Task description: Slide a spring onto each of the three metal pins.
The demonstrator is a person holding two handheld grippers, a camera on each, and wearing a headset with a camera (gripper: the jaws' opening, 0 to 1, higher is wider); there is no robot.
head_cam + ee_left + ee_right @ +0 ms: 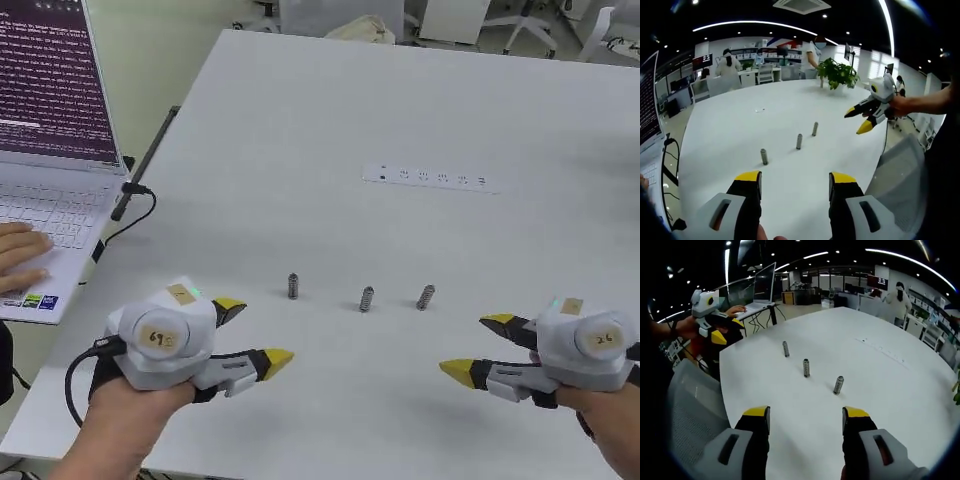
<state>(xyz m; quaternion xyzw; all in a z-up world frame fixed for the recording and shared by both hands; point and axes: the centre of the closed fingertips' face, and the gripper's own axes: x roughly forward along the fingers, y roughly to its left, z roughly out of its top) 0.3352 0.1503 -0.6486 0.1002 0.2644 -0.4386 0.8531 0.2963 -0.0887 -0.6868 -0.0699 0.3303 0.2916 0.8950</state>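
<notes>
Spanning the head view: white table (400, 120), three upright springs (367, 298) at centre, power strip (430, 179) above, laptop (50, 120) upper left; left gripper (262, 330) and right gripper (468, 344), jaws spread, low corners. Left gripper view: potted plant (837, 72) top centre. Right gripper view: office desks (871, 304) top.

I hold my left tongs (258, 330) and right tongs (474, 345) low and well apart, both with jaws spread wide, their yellow tips pointing inward toward each other.

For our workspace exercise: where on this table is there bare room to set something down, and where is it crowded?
Bare: between the springs and the power strip, and beyond the strip. Crowded: left edge, by laptop and cable.
</notes>
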